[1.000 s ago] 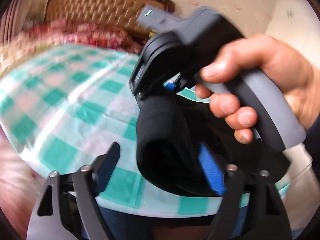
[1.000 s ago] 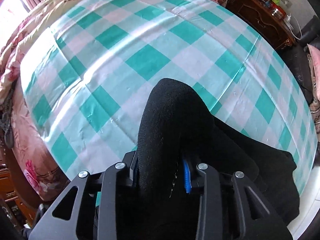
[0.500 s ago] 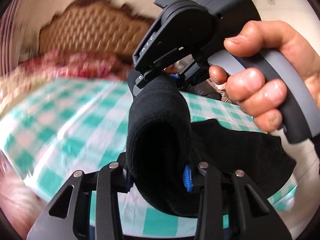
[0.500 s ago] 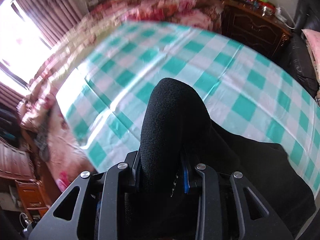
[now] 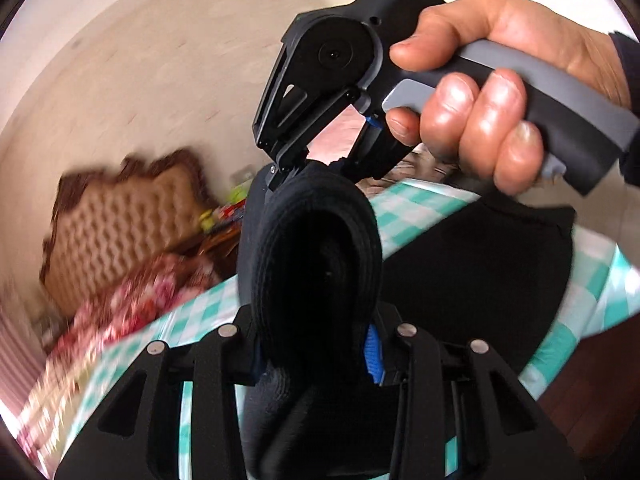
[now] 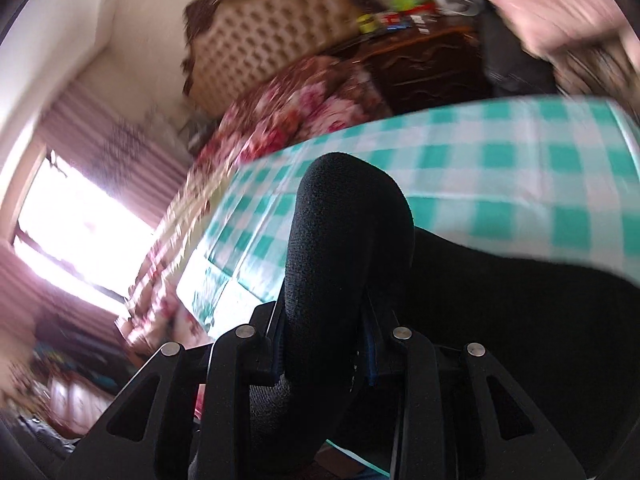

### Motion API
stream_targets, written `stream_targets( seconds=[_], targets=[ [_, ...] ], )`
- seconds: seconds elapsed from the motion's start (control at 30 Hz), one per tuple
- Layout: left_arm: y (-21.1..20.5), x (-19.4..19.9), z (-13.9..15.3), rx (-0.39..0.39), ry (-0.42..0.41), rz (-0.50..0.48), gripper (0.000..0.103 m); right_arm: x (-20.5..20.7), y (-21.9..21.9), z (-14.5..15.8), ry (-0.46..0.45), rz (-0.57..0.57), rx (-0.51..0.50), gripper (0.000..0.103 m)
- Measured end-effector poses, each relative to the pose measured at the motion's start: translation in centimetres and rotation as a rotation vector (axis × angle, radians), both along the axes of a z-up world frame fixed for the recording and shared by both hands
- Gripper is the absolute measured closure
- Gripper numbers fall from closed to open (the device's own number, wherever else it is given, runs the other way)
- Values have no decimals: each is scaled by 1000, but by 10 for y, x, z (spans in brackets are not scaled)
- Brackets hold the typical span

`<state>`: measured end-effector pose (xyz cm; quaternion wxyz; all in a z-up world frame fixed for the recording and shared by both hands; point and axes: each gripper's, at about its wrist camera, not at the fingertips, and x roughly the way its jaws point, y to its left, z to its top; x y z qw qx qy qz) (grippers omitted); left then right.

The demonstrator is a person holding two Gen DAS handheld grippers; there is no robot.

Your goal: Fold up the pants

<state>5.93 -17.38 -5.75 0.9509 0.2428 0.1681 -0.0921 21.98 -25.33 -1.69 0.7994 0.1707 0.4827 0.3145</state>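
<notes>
Left gripper: fingers pinched on a thick fold of black knit fabric pants; blue pad visible on the right finger, pressed against the cloth. Fold bulges up and forward between the fingers, layered edges facing the camera. More of the same cloth hangs to the right of the fingers, over the teal-and-white checked sheet.

Beyond the left fingertips, just past the fold: black right gripper, fingers clamped on the far end of the same bunch; gripped by a hand on the grey handle, dark sleeve at the wrist.

Right gripper, own view: fingers closed on a rounded black fold standing up between them; cloth spreads away to the right of the fingers, dark against the checked sheet.

Farther out, ahead of the fingers: floral red-and-pink bedding, tufted tan padded headboard with dark carved frame, dark wooden bedside cabinet with small colourful items on top. Left of the right fingers: bright window with pink striped curtains. Background heavily blurred in both views.
</notes>
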Motion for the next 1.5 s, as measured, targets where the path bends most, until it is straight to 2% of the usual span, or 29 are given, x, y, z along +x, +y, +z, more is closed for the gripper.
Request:
stream_targets(
  seconds=[0.17,0.23,0.33,0.37,0.43,0.5,0.57,0.63,0.67,0.7,0.77,0.8,0.83,0.9,1.03,1.13,1.23,1.37,1.5],
  targets=[
    [-61,9,-57,161,18,-81,66,-1,-73,-65,78,-88,21,72],
    [-79,14,-85,238,19,-100,65,3,-88,-91,126,-111,23,67],
    [-92,17,-119,342,-9,-124,47,7,-104,-121,182,-127,24,61],
    [-95,16,-128,387,-45,-118,46,8,-106,-124,188,-128,25,58],
    [-92,14,-132,420,-98,-113,34,9,-109,-123,174,-142,34,40],
    [-90,15,-131,446,-135,-92,21,11,-111,-118,148,-150,45,38],
    [-84,20,-131,476,-159,-73,15,16,-109,-115,146,-148,32,38],
    [-87,30,-138,518,-145,-58,15,21,-100,-114,142,-120,-9,38],
    [-90,34,-138,509,-138,-63,20,24,-97,-115,143,-111,-34,40],
    [-93,33,-139,515,-125,-63,38,24,-93,-116,147,-108,-62,53],
    [-99,41,-145,559,-83,-92,62,26,-87,-117,152,-111,-106,65],
    [-100,42,-144,557,-75,-99,66,26,-86,-112,147,-118,-121,71],
    [-100,44,-140,550,-74,-100,67,25,-87,-108,144,-117,-122,76],
    [-101,47,-123,535,-110,-97,68,20,-90,-88,112,-108,-109,77],
    [-116,51,-92,516,-177,-119,68,10,-110,-39,38,-117,-117,78],
    [-136,57,-81,488,-199,-149,68,7,-129,-21,12,-130,-143,78],
    [-154,59,-91,491,-183,-177,68,8,-159,-31,30,-143,-152,78],
    [-170,76,-125,535,-109,-223,68,15,-184,-77,81,-150,-177,78],
    [-177,83,-140,570,-145,-224,68,17,-191,-99,83,-156,-142,78]
  ],
)
